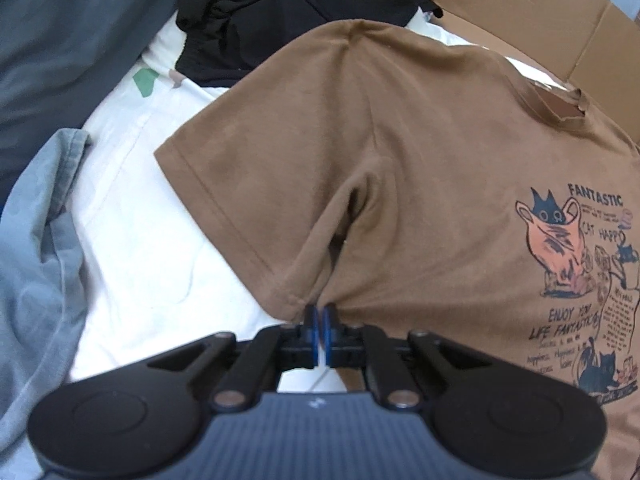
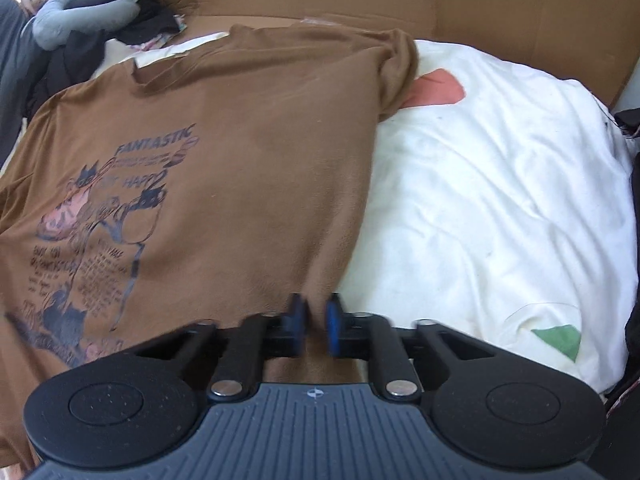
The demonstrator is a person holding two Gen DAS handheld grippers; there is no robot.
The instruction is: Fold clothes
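A brown T-shirt (image 1: 400,160) with a cat print and the word FANTASTIC lies front up on white bedding. In the left wrist view, my left gripper (image 1: 320,312) is shut on the shirt's fabric where the short sleeve meets the side seam, and a fold rises from the pinch. The same T-shirt (image 2: 240,140) fills the left half of the right wrist view. There my right gripper (image 2: 318,308) is shut on the shirt's side edge, brown cloth pinched between its blue pads. That view is slightly blurred.
White bedding (image 2: 480,200) with pink and green patches spreads right of the shirt. Cardboard walls (image 2: 480,0) stand behind it. Black clothes (image 1: 280,12) lie beyond the sleeve, and a grey-blue garment (image 1: 36,240) is bunched at the left.
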